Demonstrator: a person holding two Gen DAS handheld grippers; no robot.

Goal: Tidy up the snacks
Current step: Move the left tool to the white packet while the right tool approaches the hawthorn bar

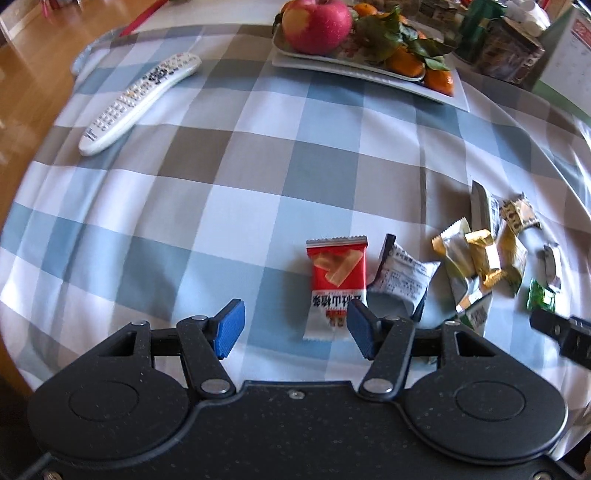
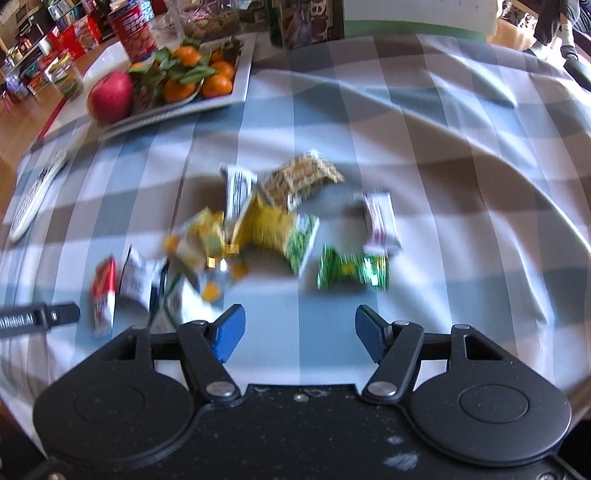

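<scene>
Several small snack packets lie scattered on the checked tablecloth point(image 1: 221, 177). A red packet point(image 1: 338, 280) lies just ahead of my left gripper point(image 1: 295, 328), which is open and empty, its right finger at the packet's lower edge. A white packet point(image 1: 404, 275) lies beside it, then gold and yellow wrappers point(image 1: 480, 258). In the blurred right wrist view the pile point(image 2: 258, 225) lies ahead, with a green packet point(image 2: 351, 271) and a white-purple one point(image 2: 380, 221). My right gripper point(image 2: 299, 332) is open and empty, short of the green packet.
A white tray point(image 1: 369, 72) with an apple point(image 1: 317, 24) and tangerines stands at the back. A white remote point(image 1: 136, 99) lies at the left. Boxes and tins point(image 1: 506, 48) stand at the back right. The table edge and wooden floor are at the left.
</scene>
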